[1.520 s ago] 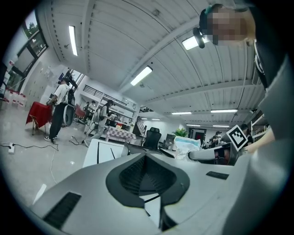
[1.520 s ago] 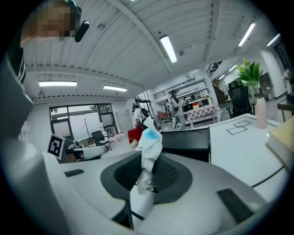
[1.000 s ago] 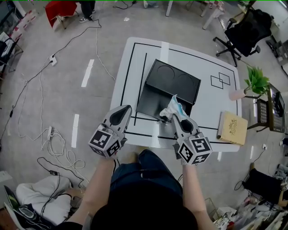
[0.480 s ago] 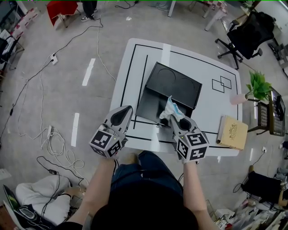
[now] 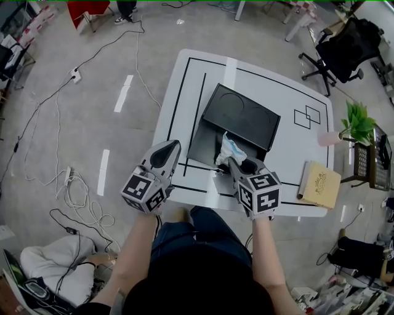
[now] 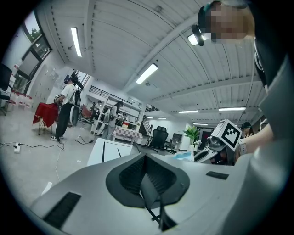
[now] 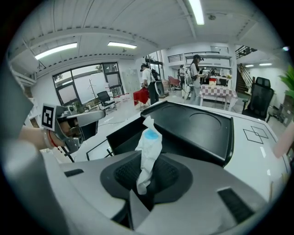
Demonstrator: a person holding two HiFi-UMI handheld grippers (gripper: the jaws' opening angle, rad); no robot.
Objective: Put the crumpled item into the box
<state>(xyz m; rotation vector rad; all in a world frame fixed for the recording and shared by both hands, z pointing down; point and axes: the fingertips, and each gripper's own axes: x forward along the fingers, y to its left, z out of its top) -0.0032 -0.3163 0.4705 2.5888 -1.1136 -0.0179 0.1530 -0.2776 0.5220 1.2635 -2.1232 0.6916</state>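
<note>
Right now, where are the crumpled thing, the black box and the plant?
crumpled item (image 7: 148,150), right gripper view, its white middle.
black box (image 5: 243,117), head view, its flat top.
plant (image 5: 359,120), head view, its green leaves.

Papery crumpled item (image 5: 226,149); matt black plastic box (image 5: 241,115).

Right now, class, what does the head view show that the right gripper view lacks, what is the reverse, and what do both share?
Only the head view: the tan book and the floor cables. Only the right gripper view: the ceiling lights and windows. Both: the right gripper, jaws shut on the crumpled item, the black box and the left gripper.
</note>
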